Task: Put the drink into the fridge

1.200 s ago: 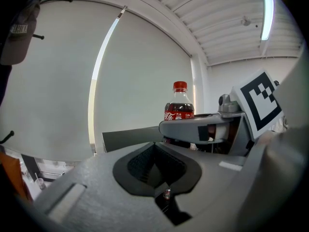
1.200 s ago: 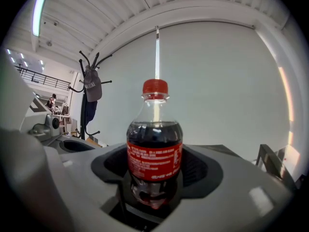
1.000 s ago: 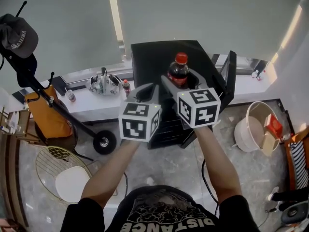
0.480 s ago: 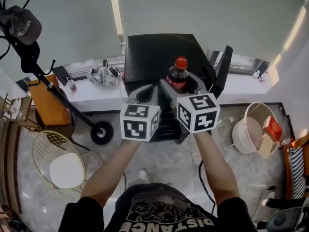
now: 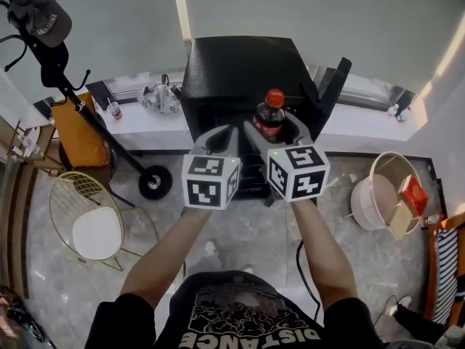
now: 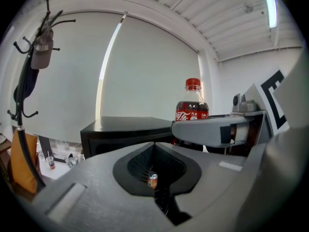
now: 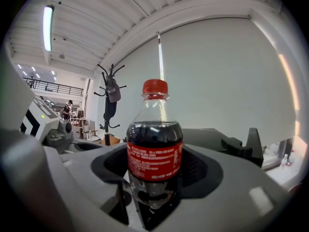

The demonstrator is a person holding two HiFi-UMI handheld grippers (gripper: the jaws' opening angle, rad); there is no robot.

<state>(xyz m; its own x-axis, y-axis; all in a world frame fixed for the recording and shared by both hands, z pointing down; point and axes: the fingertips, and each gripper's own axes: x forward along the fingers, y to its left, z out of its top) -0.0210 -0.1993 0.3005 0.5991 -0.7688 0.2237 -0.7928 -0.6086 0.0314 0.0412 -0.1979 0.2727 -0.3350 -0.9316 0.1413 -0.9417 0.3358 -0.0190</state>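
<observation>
A cola bottle [image 5: 269,116] with a red cap and red label stands upright between the jaws of my right gripper [image 5: 276,127], which is shut on its lower body. In the right gripper view the bottle [image 7: 154,151] fills the middle. My left gripper [image 5: 219,135] is level beside it on the left, jaws closed together with nothing held. From the left gripper view the bottle [image 6: 192,109] shows to the right. The black fridge [image 5: 243,71] sits just beyond both grippers, with its door [image 5: 330,91] swung open to the right. Its inside is hidden behind the grippers.
A coat rack [image 5: 54,64] with a cap stands at the left on a wheeled base [image 5: 152,182]. A wire chair [image 5: 87,224] is on the floor at the lower left. A white bucket [image 5: 378,193] sits at the right. Small items lie on the white ledge [image 5: 138,122].
The fridge has drawn nearer and more centred under the grippers as the person stepped forward. Both grippers keep the same pose, and the bottle stays held.
</observation>
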